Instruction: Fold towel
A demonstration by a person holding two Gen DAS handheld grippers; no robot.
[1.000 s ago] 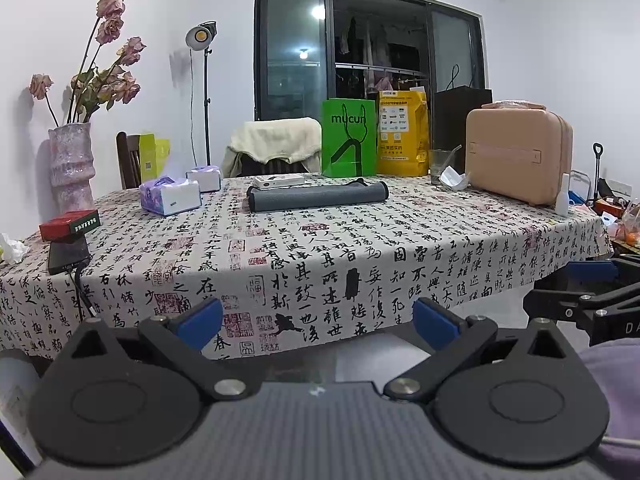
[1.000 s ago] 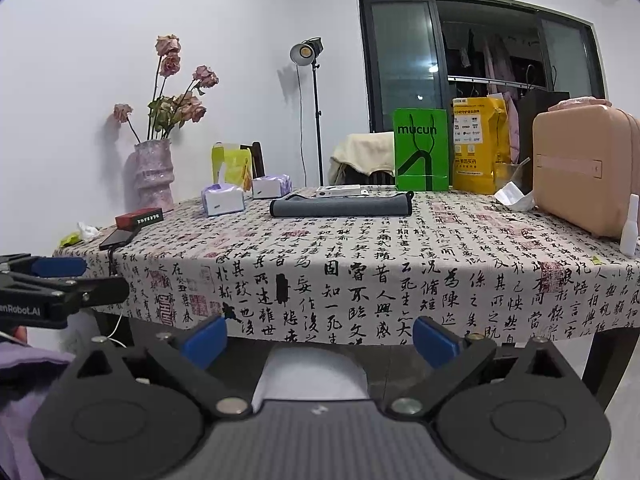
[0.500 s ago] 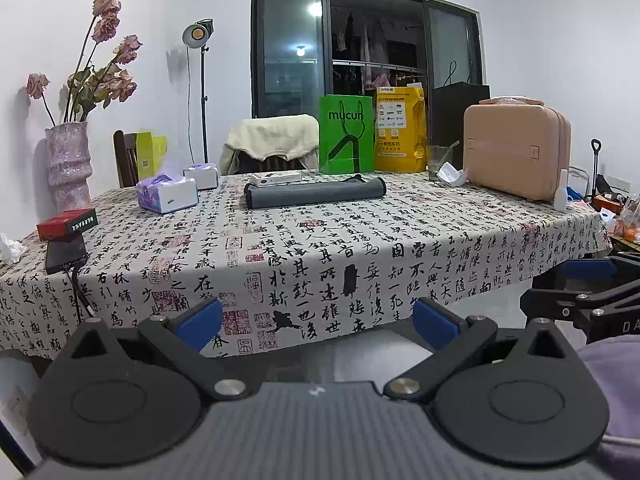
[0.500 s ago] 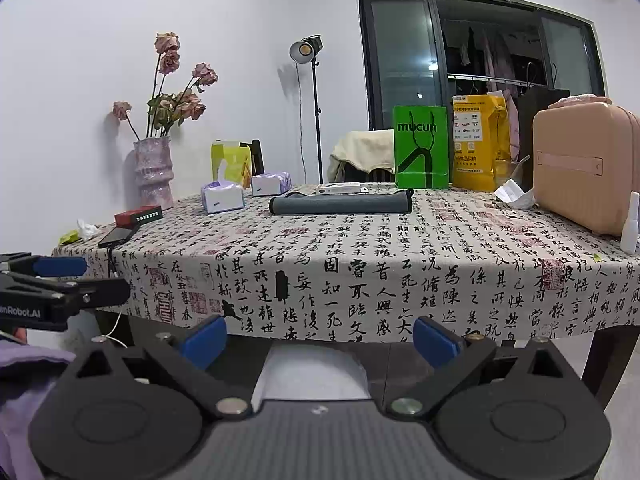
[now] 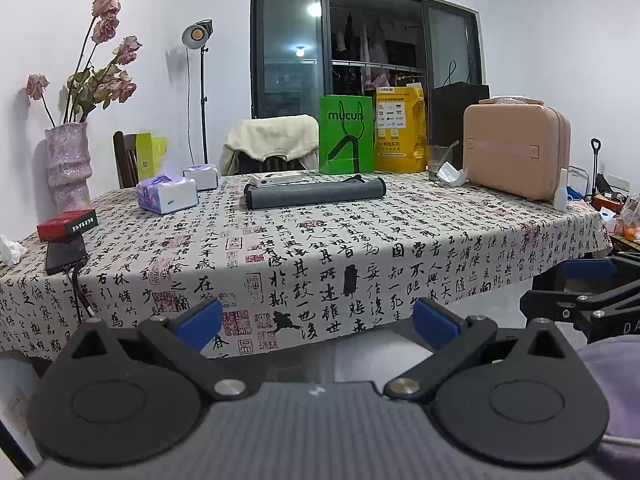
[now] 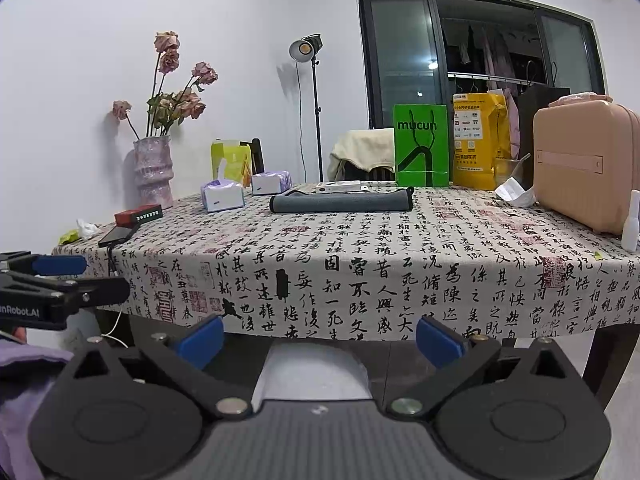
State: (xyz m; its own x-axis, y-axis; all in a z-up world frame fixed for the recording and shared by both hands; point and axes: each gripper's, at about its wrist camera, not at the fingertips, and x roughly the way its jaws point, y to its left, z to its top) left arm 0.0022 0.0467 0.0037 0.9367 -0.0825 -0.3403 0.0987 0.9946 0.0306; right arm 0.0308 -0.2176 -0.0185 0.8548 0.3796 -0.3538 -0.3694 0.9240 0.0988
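A grey towel (image 5: 316, 194) lies folded in a long flat strip at the far middle of the table; it also shows in the right wrist view (image 6: 342, 202). My left gripper (image 5: 318, 322) is open and empty, held below and in front of the table's near edge. My right gripper (image 6: 320, 338) is open and empty too, also low in front of the near edge. Each gripper shows at the side of the other's view: the right one in the left wrist view (image 5: 580, 296), the left one in the right wrist view (image 6: 60, 284).
The table (image 5: 360, 248) has a calligraphy-print cloth. On it stand a pink case (image 5: 516, 152), green bag (image 5: 346, 140), yellow bag (image 5: 398, 128), glass (image 5: 438, 162), tissue boxes (image 5: 168, 196), vase (image 5: 68, 164), red box (image 5: 68, 224), phone (image 5: 64, 254) and white bottle (image 5: 561, 196).
Both views have risen slightly, so the tabletop shows a little more from above. Both grippers stay open and empty. The towel has not moved.
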